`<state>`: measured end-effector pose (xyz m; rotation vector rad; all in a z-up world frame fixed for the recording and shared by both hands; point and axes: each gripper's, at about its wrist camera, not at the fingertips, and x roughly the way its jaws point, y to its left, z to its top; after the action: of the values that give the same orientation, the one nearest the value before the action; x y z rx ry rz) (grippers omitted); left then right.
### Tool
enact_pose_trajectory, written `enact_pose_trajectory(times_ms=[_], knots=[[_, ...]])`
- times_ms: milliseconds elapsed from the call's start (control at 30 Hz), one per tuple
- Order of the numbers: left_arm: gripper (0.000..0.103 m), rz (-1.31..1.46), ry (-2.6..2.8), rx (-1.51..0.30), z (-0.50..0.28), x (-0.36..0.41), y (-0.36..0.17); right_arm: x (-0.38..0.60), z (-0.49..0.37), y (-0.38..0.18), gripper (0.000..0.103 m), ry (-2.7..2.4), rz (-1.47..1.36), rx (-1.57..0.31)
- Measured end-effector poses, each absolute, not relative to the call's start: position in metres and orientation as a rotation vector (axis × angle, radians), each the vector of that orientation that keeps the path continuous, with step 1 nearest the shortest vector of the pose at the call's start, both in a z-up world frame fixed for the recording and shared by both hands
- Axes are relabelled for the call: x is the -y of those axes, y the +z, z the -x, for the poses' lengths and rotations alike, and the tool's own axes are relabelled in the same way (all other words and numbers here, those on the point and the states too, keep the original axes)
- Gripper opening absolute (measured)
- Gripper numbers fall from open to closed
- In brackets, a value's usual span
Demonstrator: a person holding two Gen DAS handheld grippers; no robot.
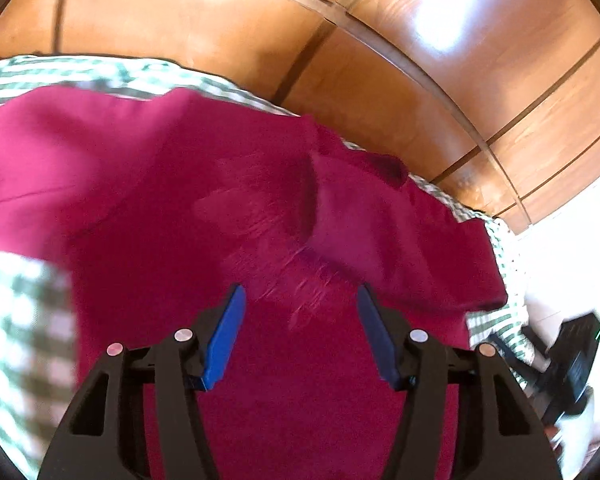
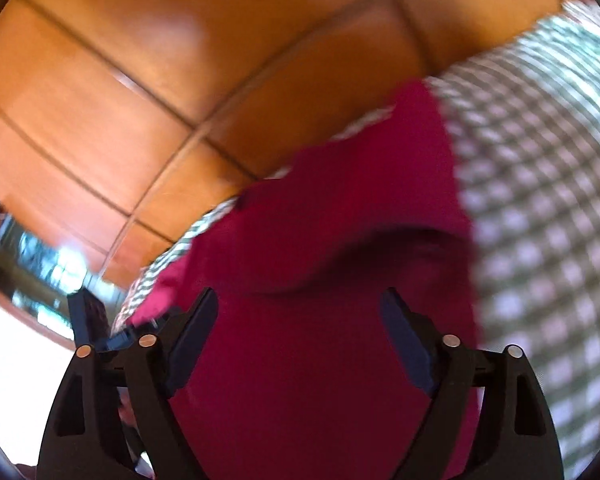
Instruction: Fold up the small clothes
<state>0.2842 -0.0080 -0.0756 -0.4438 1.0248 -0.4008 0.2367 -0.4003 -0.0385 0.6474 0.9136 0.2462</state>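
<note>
- The left gripper (image 1: 300, 300) is hovering with jaws apart and nothing between them, over the crimson garment (image 1: 180, 184) lying on the checked cloth (image 1: 24, 312).
- The right gripper (image 2: 300, 304) is gaping, empty, over a raised fold (image 2: 340, 236) just ahead.
- Only the left view is showing the faint chest print (image 1: 268, 240).

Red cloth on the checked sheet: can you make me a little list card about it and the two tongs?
cloth: dark red garment, spread and wrinkled, one raised crease
under it: green and white checked sheet
behind: shiny wooden panels
left tongs: open, blue pads, above the garment, nothing gripped
right tongs: open wide, above the garment, nothing gripped
picture: blurred, so fine details unclear
</note>
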Motion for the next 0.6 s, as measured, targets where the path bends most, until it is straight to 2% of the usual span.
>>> enact_pose_trajectory(times_ms=[100, 167, 233, 300, 467, 600], knots=[[0.057, 0.443, -0.410, -1.040, -0.304, 0.026, -0.078, 0.417, -0.227, -0.052, 0.083, 0.211, -0.713, -0.926], [0.049, 0.440, -0.410, -1.050, -0.313, 0.037, -0.080, 0.425, -0.228, -0.058, 0.086, 0.203, -0.758, -0.908], [0.016, 0.443, -0.437, -1.063, -0.323, 0.047, -0.081, 0.431, -0.233, -0.062, 0.087, 0.205, -0.797, -0.886], [0.008, 0.417, -0.429, -1.041, -0.328, 0.050, -0.074, 0.435, -0.243, -0.064, 0.087, 0.212, -0.835, -0.871], [0.007, 0.455, -0.372, -0.894, -0.316, 0.015, -0.034, 0.433, -0.271, -0.063, 0.089, 0.179, -0.820, -0.831], [0.007, 0.381, -0.295, -0.904, -0.310, -0.010, -0.039, 0.423, -0.280, -0.077, 0.090, 0.198, -0.806, -0.894]])
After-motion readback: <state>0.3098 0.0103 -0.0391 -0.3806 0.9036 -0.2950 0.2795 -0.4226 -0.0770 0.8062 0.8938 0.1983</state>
